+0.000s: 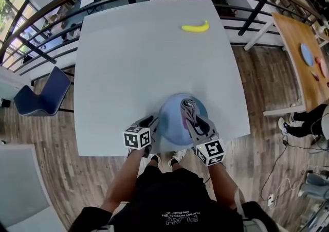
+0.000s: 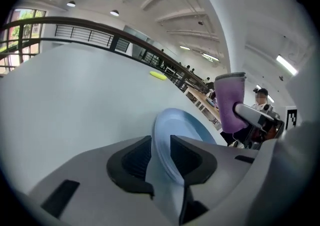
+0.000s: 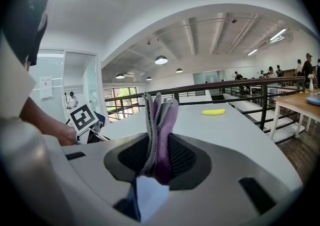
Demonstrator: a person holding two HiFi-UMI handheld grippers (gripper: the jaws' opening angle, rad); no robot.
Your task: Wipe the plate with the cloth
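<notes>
Bench (image 1: 149, 61): banana (image 1: 195, 28) at 1 o'clock from the plate (image 1: 172, 120), well apart. Blue chair (image 1: 43, 97) on the floor at 9 o'clock. Plate at the bench's 6 o'clock edge, rim between the left tool's (image 1: 150, 123) parted jaws, not pinched. Right tool (image 1: 198, 125) clamped on the folded cloth (image 1: 189, 108), over the plate's 3 o'clock side.
</notes>
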